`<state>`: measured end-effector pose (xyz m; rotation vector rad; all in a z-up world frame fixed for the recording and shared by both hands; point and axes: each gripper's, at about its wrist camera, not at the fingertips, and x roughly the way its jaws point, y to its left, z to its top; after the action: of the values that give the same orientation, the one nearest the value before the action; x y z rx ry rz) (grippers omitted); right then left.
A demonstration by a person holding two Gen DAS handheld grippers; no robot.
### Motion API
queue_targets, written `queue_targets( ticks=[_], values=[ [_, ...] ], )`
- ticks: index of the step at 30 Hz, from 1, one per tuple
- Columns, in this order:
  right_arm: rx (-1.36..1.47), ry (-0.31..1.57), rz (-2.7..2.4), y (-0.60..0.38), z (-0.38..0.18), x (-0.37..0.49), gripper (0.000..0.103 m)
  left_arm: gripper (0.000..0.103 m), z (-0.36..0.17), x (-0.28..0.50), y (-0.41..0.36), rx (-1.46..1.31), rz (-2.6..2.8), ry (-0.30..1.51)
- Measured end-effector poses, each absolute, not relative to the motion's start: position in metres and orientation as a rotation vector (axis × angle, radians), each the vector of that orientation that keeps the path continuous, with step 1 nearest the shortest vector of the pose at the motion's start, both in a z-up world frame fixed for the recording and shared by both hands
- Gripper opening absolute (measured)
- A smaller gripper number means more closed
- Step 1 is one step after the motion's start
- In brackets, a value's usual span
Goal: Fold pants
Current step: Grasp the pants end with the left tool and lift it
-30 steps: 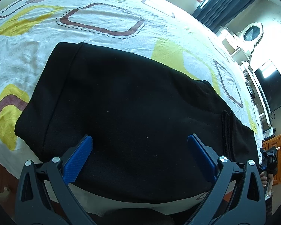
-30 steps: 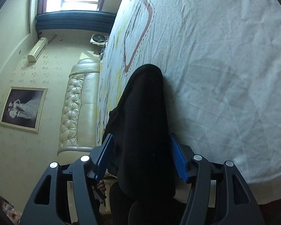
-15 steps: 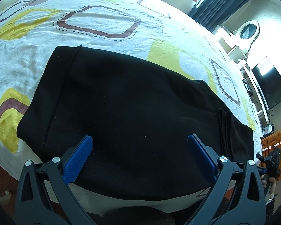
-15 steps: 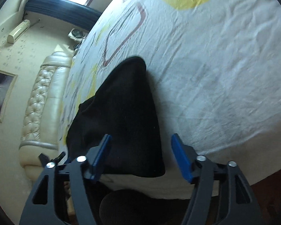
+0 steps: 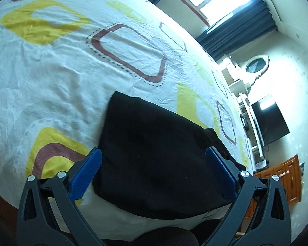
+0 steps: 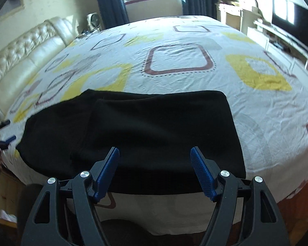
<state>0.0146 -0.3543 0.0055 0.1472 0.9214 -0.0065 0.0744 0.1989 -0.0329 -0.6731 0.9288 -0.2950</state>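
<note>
Black pants lie flat near the front edge of the bed, already doubled over — from the right wrist view a top layer sits over a wider layer that pokes out to the left, so at least one fold looks done. The right gripper hangs above the near hem with its blue pads wide apart and nothing pinched between them; its jaws have just been opening and now stand clear of the cloth. The left gripper is open as well, its pads spread over the dark fabric and gripping nothing.

This reads as the pause between folds — a fold laid down and let go. From the left wrist view the pants taper toward a bunched end at the right, possibly the waistband, though the black cloth swallows the detail and I would not swear to it.

The next move likely calls for a fresh grip: each gripper down onto a corner of one short end, pinching every layer together, then carrying that end across to meet the other. The risk is catching only the top layer and dragging the stack askew on the patterned sheet.
</note>
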Motion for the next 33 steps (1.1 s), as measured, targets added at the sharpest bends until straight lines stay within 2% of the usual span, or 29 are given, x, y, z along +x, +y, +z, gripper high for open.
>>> queue_targets(
  ticks=[9,21,22,23,24,26,27,31,33],
  values=[
    [0.068,0.957,-0.012,-0.330,-0.004,0.019,0.071,0.101,-0.074,0.110,0.193,-0.712,-0.423,1.017],
    [0.092,0.975,0.001,-0.334,-0.012,0.015,0.071,0.098,-0.076,0.111,0.180,-0.743,-0.580,0.952],
    [0.095,0.974,0.003,-0.334,-0.011,0.015,0.071,0.087,-0.077,0.112,0.178,-0.749,-0.576,0.959],
    [0.094,0.975,0.005,-0.334,-0.011,0.015,0.071,0.071,-0.079,0.114,0.176,-0.749,-0.557,0.975],
    [0.093,0.976,0.006,-0.334,-0.011,0.015,0.071,0.063,-0.082,0.118,0.174,-0.743,-0.535,0.994],
    [0.099,0.975,0.008,-0.334,-0.011,0.014,0.071,0.039,-0.089,0.123,0.175,-0.733,-0.506,1.021],
    [0.098,0.976,0.009,-0.334,-0.011,0.014,0.071,0.032,-0.091,0.125,0.177,-0.737,-0.487,1.034],
    [0.103,0.980,0.006,-0.335,-0.011,0.015,0.071,0.018,-0.100,0.123,0.193,-0.837,-0.478,1.057],
    [0.105,0.982,0.005,-0.335,-0.012,0.014,0.071,0.015,-0.097,0.123,0.192,-0.834,-0.474,1.064]
  ],
)
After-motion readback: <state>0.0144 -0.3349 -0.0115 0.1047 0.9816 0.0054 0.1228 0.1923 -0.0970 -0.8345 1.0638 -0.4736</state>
